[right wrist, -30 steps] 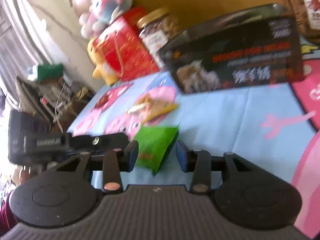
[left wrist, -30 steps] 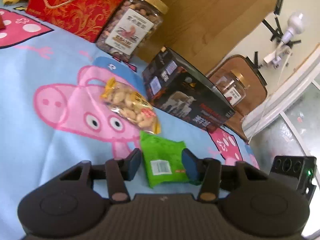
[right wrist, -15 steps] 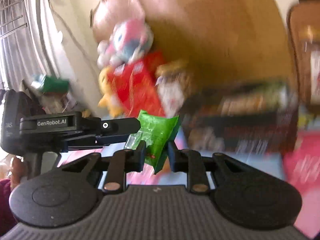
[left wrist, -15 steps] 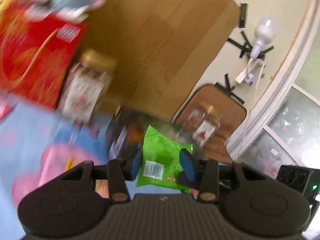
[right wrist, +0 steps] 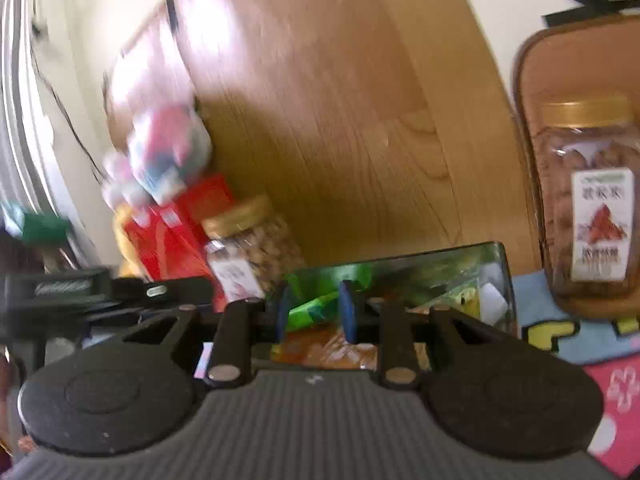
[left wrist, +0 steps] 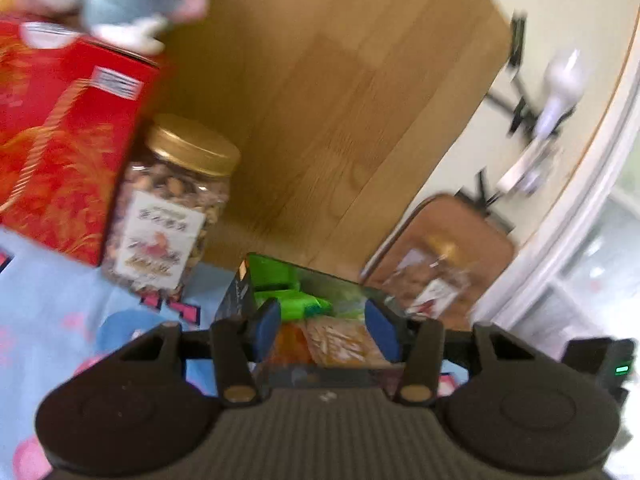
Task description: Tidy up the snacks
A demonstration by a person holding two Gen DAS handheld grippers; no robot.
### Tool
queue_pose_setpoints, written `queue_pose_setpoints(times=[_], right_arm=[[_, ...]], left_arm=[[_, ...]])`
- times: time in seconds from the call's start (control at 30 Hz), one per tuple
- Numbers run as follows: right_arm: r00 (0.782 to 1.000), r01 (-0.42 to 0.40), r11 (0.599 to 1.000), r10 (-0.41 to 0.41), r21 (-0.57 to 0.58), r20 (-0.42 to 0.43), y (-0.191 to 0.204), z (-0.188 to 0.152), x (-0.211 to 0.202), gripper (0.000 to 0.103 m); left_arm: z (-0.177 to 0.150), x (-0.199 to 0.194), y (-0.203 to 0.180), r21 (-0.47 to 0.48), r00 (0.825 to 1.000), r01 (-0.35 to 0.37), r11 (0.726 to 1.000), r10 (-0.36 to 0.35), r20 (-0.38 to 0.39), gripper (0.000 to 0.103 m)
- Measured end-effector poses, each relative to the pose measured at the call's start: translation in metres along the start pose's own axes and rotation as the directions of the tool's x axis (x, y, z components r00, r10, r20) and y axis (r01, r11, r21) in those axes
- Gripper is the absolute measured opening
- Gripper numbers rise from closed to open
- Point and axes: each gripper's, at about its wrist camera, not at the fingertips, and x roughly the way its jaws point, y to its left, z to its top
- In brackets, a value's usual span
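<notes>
The red gift box [left wrist: 60, 152] and the gold-lidded nut jar [left wrist: 168, 208] are showing labels too blurred for reading. The dark open box [right wrist: 496, 280], seen from afar a second ago, is now sitting right under both grippers, orange snack bags [left wrist: 336, 340] lying inside. The green packet [right wrist: 316, 308], lifted half a second ago, is now resting in that box. The left gripper [left wrist: 324, 330] is standing wide apart, empty. The right gripper [right wrist: 316, 314] is hovering narrowly parted around the packet; whether it is pinching, I cannot tell.

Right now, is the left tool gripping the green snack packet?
No, the left tool is open and empty, and the green snack packet lies beyond it inside the dark box.
</notes>
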Motion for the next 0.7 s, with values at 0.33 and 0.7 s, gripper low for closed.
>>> queue_pose_setpoints(times=[0.33, 0.7], right_arm=[[0.978, -0.13, 0.976, 0.156, 0.177, -0.137, 0.021, -0.078, -0.025, 0.03], [0.938, -0.108, 0.984, 0.053, -0.144, -0.342, 0.08, -0.087, 0.07, 0.071]], left_arm=[[-0.091, -0.078, 0.024, 0.037, 0.977, -0.191, 0.981, 0.193, -0.088, 0.048], [-0.103, -0.13, 0.051, -0.034, 0.978, -0.208, 0.977, 0.207, -0.04, 0.048]])
